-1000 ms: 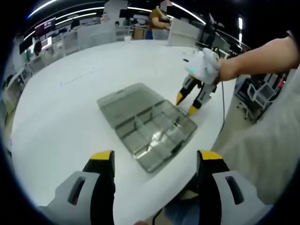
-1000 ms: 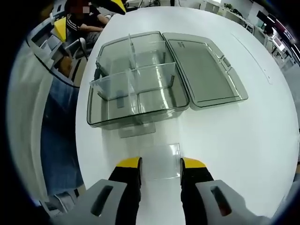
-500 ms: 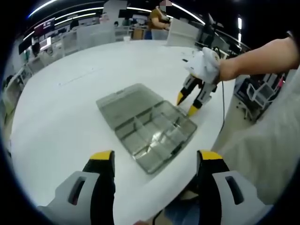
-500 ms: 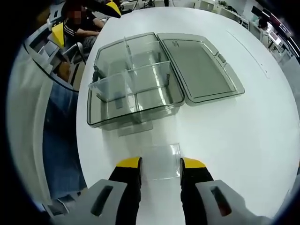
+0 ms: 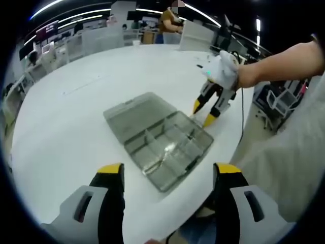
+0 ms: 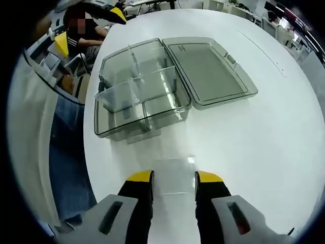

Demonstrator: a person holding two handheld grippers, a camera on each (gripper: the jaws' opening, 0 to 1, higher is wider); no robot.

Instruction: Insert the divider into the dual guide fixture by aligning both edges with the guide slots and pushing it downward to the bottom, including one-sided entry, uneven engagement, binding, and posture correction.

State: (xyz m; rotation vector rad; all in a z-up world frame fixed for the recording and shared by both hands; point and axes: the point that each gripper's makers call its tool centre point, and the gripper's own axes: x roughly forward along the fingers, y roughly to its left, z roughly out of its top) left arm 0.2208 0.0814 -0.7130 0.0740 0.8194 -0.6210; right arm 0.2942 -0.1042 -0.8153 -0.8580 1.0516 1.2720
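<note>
A smoky clear compartment box lies on the white round table, its lid folded open flat to the right. Upright partitions split the box into cells. My right gripper hovers short of the box's near wall, shut on a clear flat divider held between its yellow tips. In the left gripper view the same box is at centre, with the right gripper in a gloved hand just beyond its far corner. My left gripper is open and holds nothing, near the table edge.
A small clear piece lies on the table against the box's near wall. The table edge runs close on the left, with a seated person and a yellow chair beyond. Desks and a standing person fill the background.
The right gripper has drawn back slightly, so the box looks a little farther off and turned. The divider has stayed between its jaws. The left gripper has hardly moved.
</note>
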